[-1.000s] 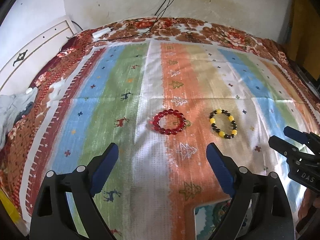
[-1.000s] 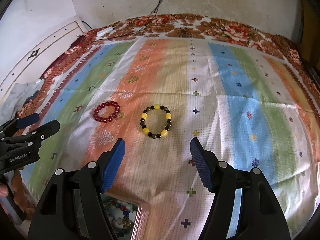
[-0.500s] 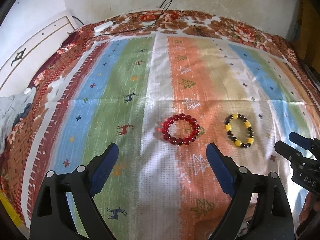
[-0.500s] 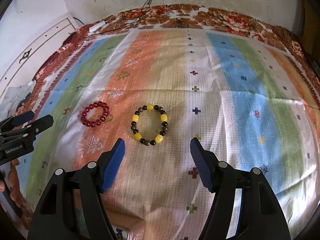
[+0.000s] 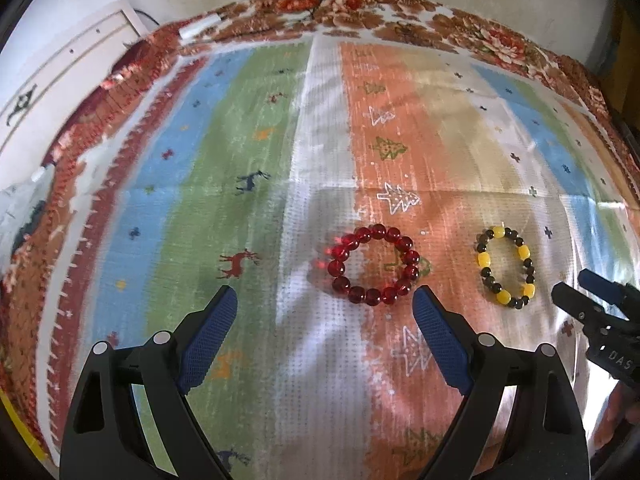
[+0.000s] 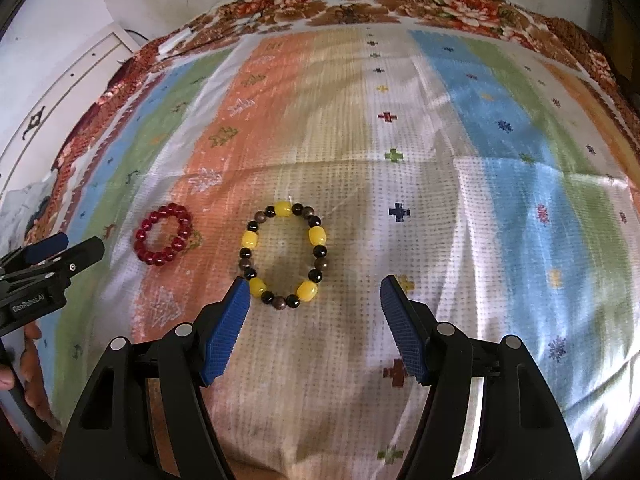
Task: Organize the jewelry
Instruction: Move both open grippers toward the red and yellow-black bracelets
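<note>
Two bracelets lie flat on the striped cloth (image 5: 256, 152) in front of you, side by side and apart from each other. One is the red bead bracelet (image 5: 374, 265), a single ring of round, glossy red beads resting where the white stripe meets the orange one, with its lower right beads just beside the tip of your left gripper's right finger. The other is the yellow and dark bead bracelet (image 6: 284, 255), with six larger yellow beads counted in the right wrist view and small dark beads strung between them; it sits to the right of the red one.

Your left gripper (image 5: 325, 300) is spread wide and holds nothing, its two blue-padded fingers (image 5: 208, 336) hanging over the cloth short of the red bracelet. Your right gripper (image 6: 314, 294) is likewise wide apart and empty, and its left fingertip is at the lower left beads of the yellow and dark bracelet (whether it touches them, the pictures do not settle).

Writing shows on both tools: "GenRobot.AI" on the body of the left one as seen from the right wrist view, and the letters "DAS" on the right one at the edge of the left wrist view, the rest cut off.
</note>
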A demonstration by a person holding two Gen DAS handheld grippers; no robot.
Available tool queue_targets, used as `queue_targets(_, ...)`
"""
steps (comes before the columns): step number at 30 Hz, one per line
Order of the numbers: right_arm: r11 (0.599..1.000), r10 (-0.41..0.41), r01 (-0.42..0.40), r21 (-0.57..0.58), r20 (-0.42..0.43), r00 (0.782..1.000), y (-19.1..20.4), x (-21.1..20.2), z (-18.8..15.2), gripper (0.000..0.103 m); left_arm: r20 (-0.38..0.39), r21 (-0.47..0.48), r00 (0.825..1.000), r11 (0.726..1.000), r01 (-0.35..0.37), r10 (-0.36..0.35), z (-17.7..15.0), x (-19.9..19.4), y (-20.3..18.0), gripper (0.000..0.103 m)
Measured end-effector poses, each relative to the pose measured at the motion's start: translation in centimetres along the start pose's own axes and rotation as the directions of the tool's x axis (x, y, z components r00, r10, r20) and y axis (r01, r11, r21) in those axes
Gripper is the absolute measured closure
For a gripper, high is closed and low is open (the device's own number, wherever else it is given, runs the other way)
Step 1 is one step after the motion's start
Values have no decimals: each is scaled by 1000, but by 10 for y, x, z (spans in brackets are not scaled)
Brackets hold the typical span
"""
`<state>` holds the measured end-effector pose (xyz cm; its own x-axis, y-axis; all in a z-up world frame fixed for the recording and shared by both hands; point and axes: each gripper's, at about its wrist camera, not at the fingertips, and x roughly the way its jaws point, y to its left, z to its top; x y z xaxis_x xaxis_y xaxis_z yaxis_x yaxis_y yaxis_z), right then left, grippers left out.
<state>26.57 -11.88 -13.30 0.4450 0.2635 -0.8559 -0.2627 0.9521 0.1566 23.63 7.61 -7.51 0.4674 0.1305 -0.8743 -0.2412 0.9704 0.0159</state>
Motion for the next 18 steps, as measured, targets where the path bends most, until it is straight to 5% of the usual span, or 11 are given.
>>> queue_targets(4,1000,-5,5,2,-15,1000,-1,11,4,36,-19,6,999,999,-39,39,3,16,1,15)
queue_targets(18,999,-35,33,-35,-56,998,-1,41,19,36,-68,24,998,1000,-10,11,11,50,-5,18)
